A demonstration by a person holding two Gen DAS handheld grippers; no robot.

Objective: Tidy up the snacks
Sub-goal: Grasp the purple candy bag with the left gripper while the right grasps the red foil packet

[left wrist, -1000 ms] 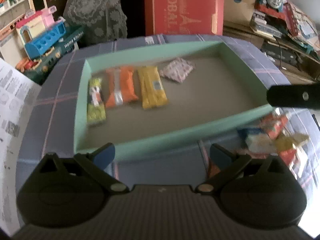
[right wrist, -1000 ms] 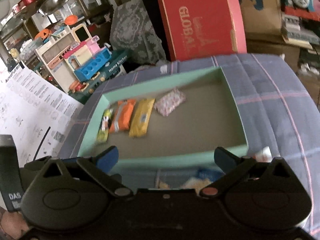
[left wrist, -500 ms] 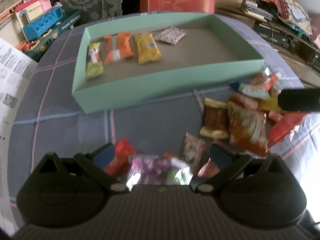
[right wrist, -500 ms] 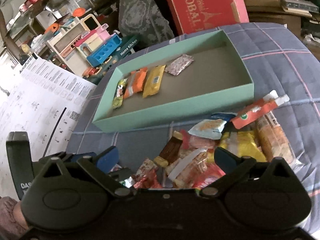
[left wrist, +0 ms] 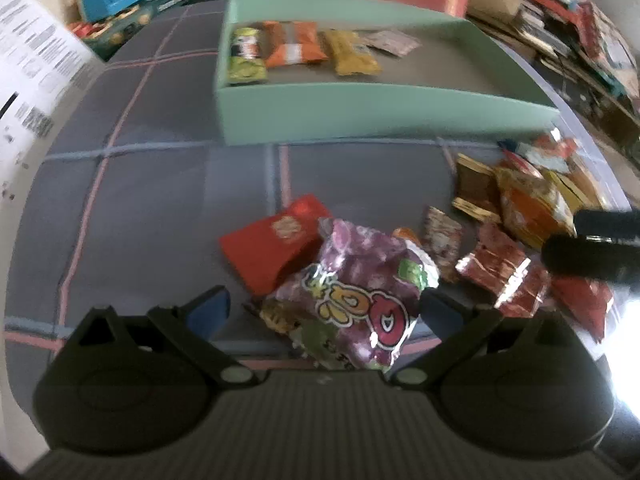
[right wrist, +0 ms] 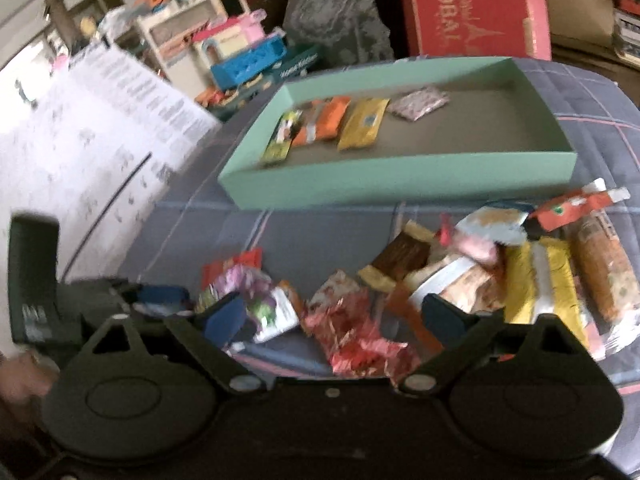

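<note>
Roughly a quarter done, judging by packet counts: label lines follow.
Sorted so far: four packets lined up along the left end of the green tray (right wrist: 400, 180) — a green-yellow one (right wrist: 280, 138), an orange one (right wrist: 326, 122), a yellow bar (right wrist: 362, 128), a pale patterned sachet (right wrist: 418, 104).
Tray space: right half bare, upper centre of both views.
Left to sort: loose pile of snacks (right wrist: 480, 272) on the plaid cloth (left wrist: 160, 200), lower centre to right, well outside the tray wall.
Nearest candidates: purple candy bag (left wrist: 360, 288) overlapping a red packet (left wrist: 276, 240), lower centre of the left view; crinkled red wrappers (right wrist: 356, 332) at the bottom of the right view.
Left gripper (left wrist: 324, 312): jaws wide, straddling the purple bag, gripping nothing.
Right gripper (right wrist: 332, 316): jaws wide, poised over the red wrappers, empty.
Likely step: choosing the next packet.
</note>
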